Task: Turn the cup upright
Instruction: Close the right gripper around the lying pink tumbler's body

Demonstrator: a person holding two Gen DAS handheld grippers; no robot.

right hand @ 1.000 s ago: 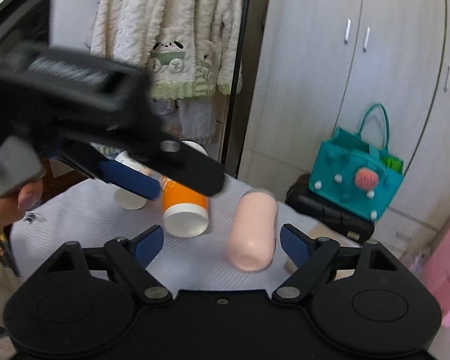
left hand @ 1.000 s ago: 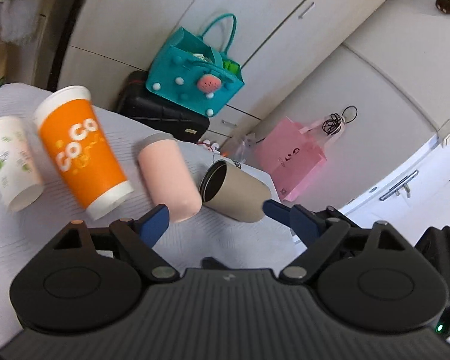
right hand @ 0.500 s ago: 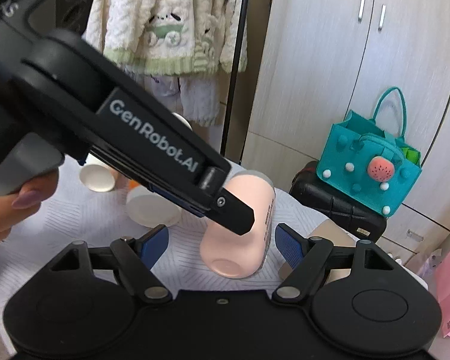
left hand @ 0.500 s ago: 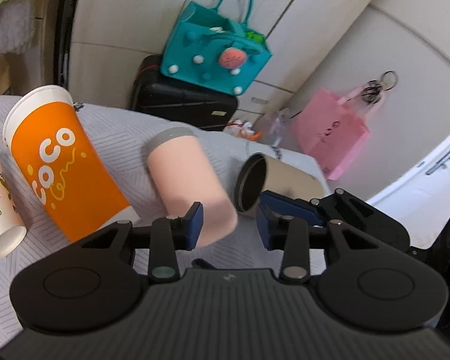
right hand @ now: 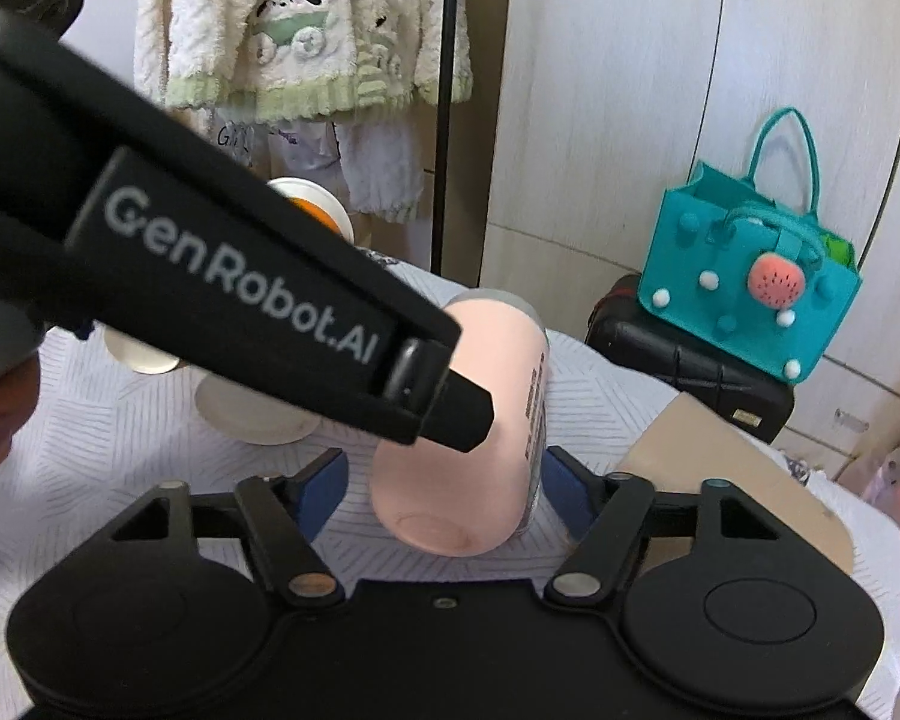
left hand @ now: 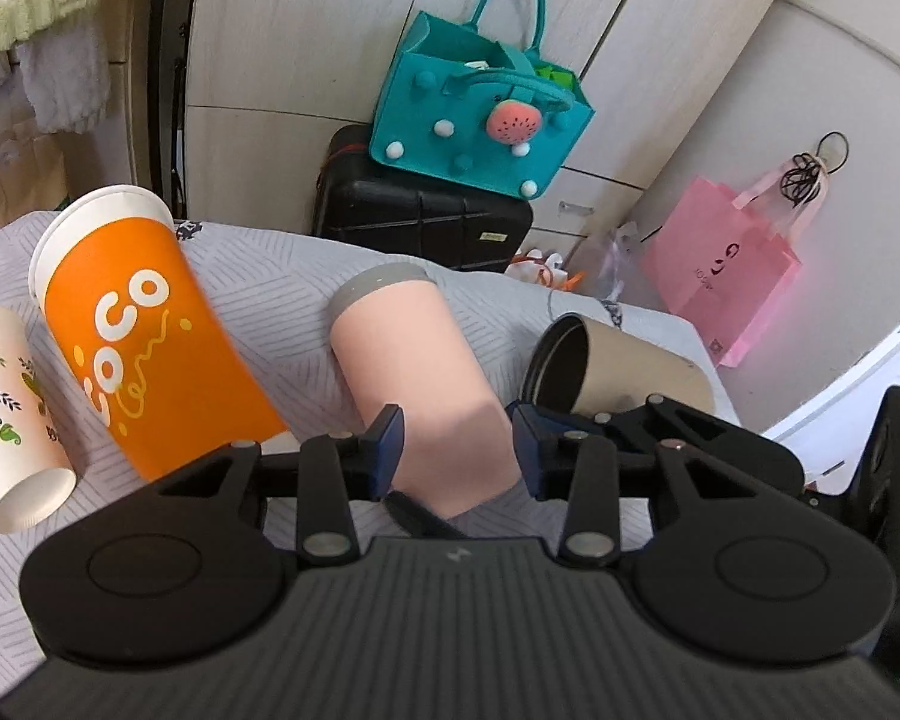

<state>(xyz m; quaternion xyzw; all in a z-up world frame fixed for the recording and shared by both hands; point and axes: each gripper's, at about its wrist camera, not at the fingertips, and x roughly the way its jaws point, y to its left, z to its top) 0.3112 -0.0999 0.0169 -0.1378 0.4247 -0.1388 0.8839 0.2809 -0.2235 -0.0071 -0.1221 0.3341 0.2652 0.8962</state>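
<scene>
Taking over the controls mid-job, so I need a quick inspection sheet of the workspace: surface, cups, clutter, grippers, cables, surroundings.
Surface: table under a grey patterned cloth.
Job's things: pink cup, orange cup, white leaf-print cup and tan cup all lie on their sides.
Clutter: nothing seen.
Grippers: left gripper clamps the pink cup near its base; right gripper open, astride that cup's base.
Cables: nothing seen.
Surroundings: teal bag on a black case, pink bag, wardrobe doors, hanging clothes.
</scene>
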